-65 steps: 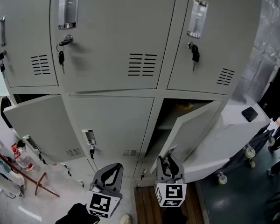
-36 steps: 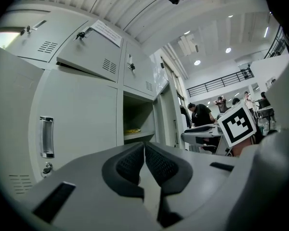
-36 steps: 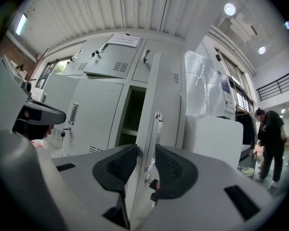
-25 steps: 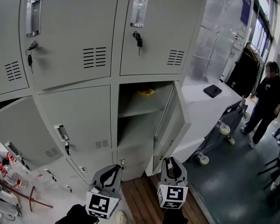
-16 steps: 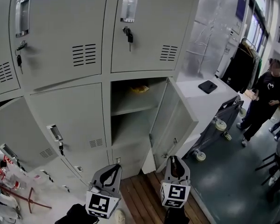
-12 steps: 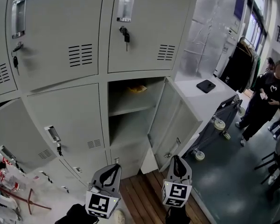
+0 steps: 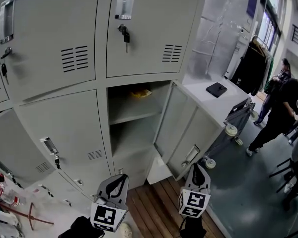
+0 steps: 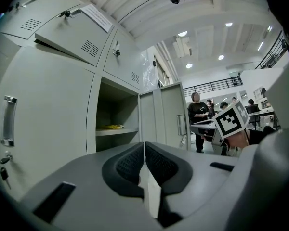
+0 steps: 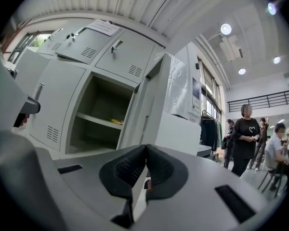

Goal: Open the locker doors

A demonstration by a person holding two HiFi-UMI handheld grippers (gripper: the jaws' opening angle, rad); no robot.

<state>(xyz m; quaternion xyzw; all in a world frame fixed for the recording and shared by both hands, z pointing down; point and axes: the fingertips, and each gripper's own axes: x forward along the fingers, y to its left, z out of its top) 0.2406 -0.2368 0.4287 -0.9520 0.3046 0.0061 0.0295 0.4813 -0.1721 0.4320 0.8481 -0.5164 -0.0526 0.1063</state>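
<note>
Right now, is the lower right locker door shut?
No, the lower right locker door stands swung wide open, showing the shelf inside.

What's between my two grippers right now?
In the head view, only bare wooden floorboards separate the left gripper and the right gripper; nothing lies on them. The open locker door hangs just beyond.

Lockers (image 7: 64, 123) pale grey; ahead of the right gripper's (image 9: 145, 148) black ribbed pads (image 9: 130, 167), a yellow object (image 9: 116, 121) (on the shelf (image 9: 91, 119)); floorboards (image 7: 149, 207) brown.
</note>
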